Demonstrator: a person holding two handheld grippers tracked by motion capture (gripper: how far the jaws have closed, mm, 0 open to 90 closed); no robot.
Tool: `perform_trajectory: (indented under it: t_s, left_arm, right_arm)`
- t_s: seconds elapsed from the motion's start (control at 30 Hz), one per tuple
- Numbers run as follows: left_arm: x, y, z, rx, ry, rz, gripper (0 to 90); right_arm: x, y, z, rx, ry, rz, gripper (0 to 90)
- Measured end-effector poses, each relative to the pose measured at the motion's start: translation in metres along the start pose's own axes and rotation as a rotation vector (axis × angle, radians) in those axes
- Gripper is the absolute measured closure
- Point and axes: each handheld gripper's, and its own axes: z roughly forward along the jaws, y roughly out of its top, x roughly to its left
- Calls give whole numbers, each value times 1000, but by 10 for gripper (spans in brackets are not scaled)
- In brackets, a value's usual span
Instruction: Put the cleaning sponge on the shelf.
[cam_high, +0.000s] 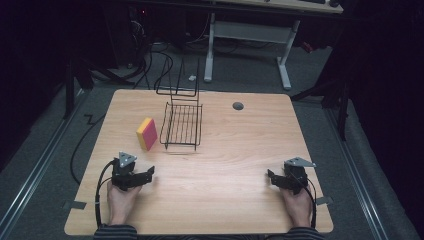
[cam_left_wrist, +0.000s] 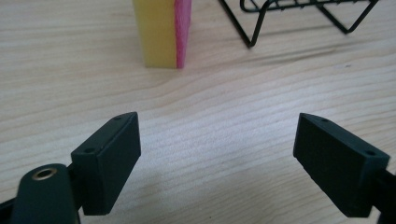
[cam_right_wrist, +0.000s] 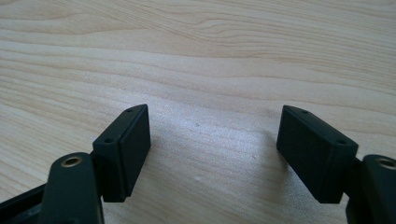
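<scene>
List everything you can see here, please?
sponge: one, yellow and pink, standing on edge left of the rack
rack: one, black wire, table's far middle
table: one, light wood, with a grey hole cover at the far edge
desk: one, white legs, behind the table
cables: several, black, on the floor
left gripper: black, open, near left
right gripper: black, open, near right
hands: two, holding the grippers

Bare tabletop (cam_high: 220, 175) between both tongs; sponge (cam_high: 146, 133) and wire rack (cam_high: 182, 125) ahead of the left.
</scene>
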Motion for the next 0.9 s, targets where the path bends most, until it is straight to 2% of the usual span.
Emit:
perform_trajectory:
  t_s: [0.13,0.33,0.37,0.47,0.53,0.67,0.83,0.9]
  left_arm:
    - [-1,6,-7,-26,-2,4,154]
    - [-2,16,-11,-35,-2,11,155]
    - [-3,20,-11,-37,10,24,155]
    - [-2,24,-11,-47,23,25,155]
    - [-1,29,-13,-59,53,17,154]
    - [3,37,-16,-89,73,1,154]
    - [8,46,-17,-113,52,-18,152]
    - [10,49,-17,-120,57,-19,152]
  right_arm:
    - [0,0,0,0,0,0,262]
    - [0,0,0,0,0,0,262]
    - [0,0,0,0,0,0,262]
    - [0,0,0,0,0,0,261]
    - [0,0,0,0,1,0,261]
    - [0,0,0,0,2,-2,261]
    - [0,0,0,0,2,-3,261]
    - [0,0,0,1,1,0,261]
